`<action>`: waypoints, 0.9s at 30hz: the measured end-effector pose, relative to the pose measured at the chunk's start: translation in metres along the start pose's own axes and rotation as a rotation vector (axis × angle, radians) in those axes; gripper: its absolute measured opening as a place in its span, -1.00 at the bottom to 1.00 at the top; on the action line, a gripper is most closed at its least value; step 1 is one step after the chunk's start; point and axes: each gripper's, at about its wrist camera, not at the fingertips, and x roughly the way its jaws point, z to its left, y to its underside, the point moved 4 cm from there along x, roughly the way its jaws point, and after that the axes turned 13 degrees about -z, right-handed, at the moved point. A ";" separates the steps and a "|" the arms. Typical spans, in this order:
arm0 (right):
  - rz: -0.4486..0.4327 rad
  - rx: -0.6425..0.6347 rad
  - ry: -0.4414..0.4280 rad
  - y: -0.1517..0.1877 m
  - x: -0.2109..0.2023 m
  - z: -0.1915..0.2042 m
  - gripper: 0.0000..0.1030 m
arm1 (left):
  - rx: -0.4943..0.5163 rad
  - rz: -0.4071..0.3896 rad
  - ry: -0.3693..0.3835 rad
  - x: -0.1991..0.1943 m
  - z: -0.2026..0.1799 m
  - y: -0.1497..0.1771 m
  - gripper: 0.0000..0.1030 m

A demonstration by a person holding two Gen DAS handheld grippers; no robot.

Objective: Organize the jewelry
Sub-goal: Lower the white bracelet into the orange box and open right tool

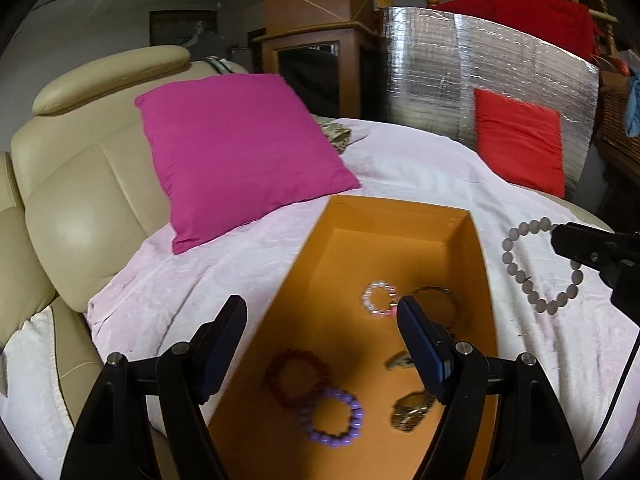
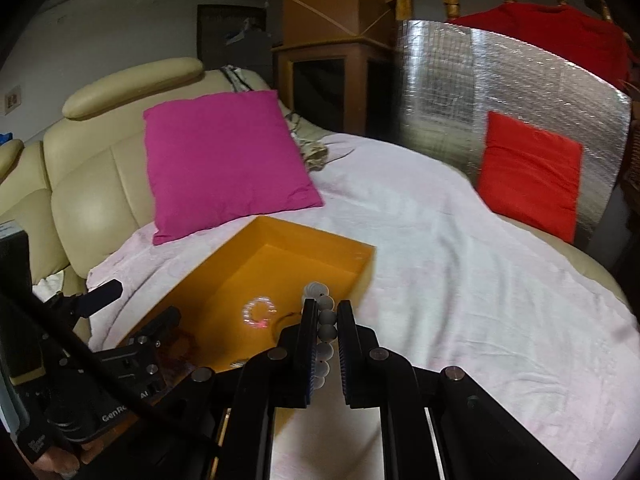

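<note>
Grey bead bracelet (image 2: 325, 322) of round matte beads, hanging in a loop

Dim, soft indoor light; fisheye bends edges w/ dark corners; foil panel (image 1: 480, 80) glares, slight motion blur

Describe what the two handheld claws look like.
Both claws, left claw and right claw, are black plastic, with flat dark blue finger pads and round silver pivot pins. A black cable runs along the left one, which carries partly hidden white lettering.
</note>
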 end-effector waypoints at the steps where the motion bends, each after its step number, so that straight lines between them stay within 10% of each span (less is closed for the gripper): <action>1: 0.004 0.000 -0.006 0.000 0.004 0.004 -0.79 | -0.002 0.001 -0.007 0.001 0.003 0.001 0.52; 27: 0.254 0.118 -0.178 0.041 0.115 0.073 -0.79 | 0.058 0.071 -0.152 0.024 0.051 0.023 0.52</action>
